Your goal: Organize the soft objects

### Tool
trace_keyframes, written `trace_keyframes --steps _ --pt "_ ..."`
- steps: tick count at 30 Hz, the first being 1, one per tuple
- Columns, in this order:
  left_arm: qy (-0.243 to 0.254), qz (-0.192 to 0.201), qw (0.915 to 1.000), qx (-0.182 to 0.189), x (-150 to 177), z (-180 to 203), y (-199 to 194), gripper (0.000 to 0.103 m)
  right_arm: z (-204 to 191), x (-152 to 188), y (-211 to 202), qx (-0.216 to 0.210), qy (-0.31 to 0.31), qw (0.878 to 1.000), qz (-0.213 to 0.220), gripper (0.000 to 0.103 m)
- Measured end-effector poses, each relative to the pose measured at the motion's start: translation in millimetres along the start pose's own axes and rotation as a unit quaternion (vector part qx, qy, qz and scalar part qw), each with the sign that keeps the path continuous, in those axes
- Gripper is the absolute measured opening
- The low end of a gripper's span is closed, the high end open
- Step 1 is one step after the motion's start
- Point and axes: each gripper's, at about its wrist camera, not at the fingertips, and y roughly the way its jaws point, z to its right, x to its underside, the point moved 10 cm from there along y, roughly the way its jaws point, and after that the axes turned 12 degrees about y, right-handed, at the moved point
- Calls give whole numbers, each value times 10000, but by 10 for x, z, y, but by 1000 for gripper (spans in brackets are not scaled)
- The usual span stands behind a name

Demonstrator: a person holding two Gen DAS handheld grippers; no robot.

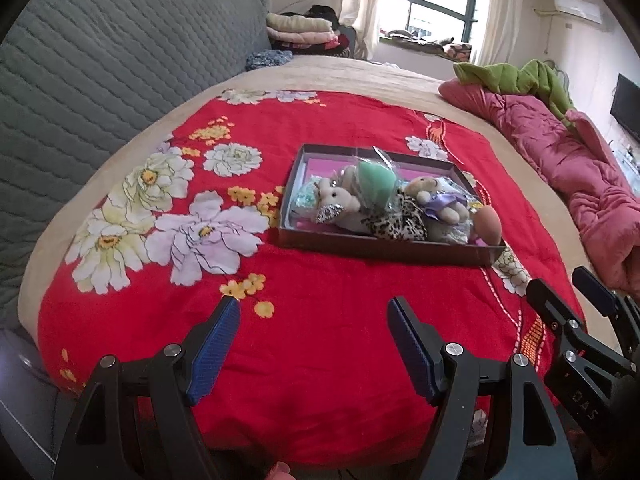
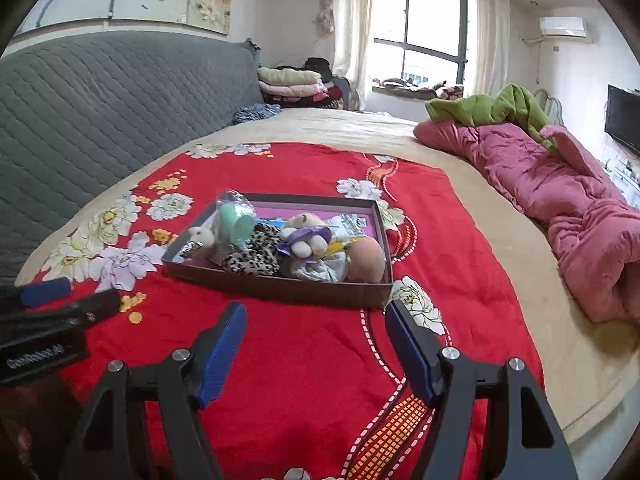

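Fingers point(image 2: 414, 354) apart, box point(image 2: 276, 290) edge near

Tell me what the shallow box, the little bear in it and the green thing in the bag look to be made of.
Shallow box: likely matte brown cardboard, judging by its thin, straight walls and sharp corners.
Little bear: beige plush, its surface fuzzy, with a shiny purple fabric ruffle, perhaps satin.
Green thing: smooth, matte mint foam or sponge, by the look; the bag around it is clear, glossy plastic film.
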Motion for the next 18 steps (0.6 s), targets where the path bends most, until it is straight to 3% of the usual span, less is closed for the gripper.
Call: trace_keyframes --steps 6,18 --pt "-33 -9 10000 89 58 41 49 77 67 -16 -42 22 165 9998 126 71" --pt "107 -127 9998 -74 151 57 166 77 175 228 133 -19 521 9983 -269 71"
